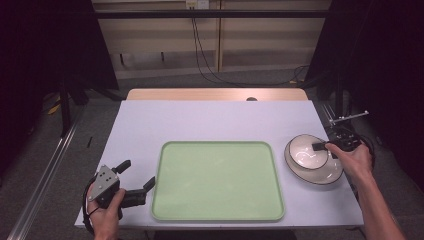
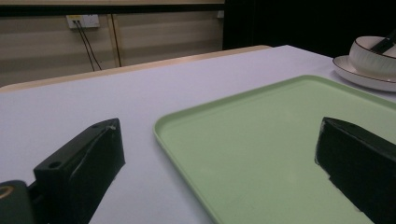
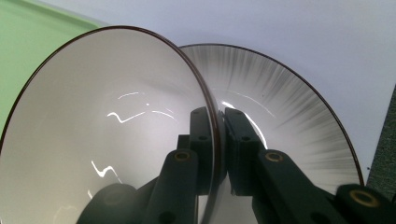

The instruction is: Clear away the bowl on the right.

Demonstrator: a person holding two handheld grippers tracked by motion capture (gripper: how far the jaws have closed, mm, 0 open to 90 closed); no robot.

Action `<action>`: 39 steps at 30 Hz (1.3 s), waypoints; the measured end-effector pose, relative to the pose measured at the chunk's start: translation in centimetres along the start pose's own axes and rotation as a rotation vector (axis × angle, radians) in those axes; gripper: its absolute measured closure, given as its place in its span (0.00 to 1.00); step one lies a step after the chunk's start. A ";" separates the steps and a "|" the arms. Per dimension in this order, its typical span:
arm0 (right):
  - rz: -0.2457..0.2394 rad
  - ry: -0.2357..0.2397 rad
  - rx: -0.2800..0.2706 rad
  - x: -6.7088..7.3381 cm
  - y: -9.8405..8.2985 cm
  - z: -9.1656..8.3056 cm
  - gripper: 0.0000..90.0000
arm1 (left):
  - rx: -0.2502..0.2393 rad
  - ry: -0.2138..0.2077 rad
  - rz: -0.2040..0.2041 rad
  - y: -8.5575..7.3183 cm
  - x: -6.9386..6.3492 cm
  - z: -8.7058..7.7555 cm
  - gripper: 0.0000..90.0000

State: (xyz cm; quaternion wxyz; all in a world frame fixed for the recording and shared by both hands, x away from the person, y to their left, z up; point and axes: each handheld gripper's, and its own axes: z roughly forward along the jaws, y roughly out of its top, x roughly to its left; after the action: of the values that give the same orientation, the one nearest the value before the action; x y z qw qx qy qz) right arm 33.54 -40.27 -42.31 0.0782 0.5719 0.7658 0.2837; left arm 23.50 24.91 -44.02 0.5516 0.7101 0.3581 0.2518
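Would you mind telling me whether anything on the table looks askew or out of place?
Nothing is spilled or damaged. The white ceramic bowl looks tilted on the streaked ceramic plate, because the right gripper pinches its rim. The green plastic tray lies flat and bare.

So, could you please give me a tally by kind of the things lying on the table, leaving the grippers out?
Trays: 1, the green tray.
Bowls: 1, the white bowl, its rim clamped by the right gripper.
Plates: 1, the plate under the bowl.
Total: 3
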 end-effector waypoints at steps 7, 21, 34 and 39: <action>0.003 -0.011 -0.018 -0.2 -0.1 -0.4 0.92 | -0.002 0.001 0.001 0.0 0.0 0.0 0.02; -0.007 0.016 -0.077 0.4 0.0 -1.7 0.92 | 0.001 -0.001 0.005 0.0 0.0 0.0 0.02; -0.050 0.039 -0.120 2.4 1.0 -2.5 0.92 | 0.005 0.004 0.005 0.0 -0.1 0.1 0.02; -0.054 0.045 -0.121 3.1 1.3 -2.6 0.92 | 0.008 0.005 0.007 0.0 0.0 0.1 0.02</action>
State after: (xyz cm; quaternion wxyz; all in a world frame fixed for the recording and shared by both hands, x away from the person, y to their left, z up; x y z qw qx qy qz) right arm 32.42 -38.09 -38.87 0.1032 0.5386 0.7640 0.3400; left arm 23.63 24.84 -44.05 0.5468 0.7129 0.3580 0.2542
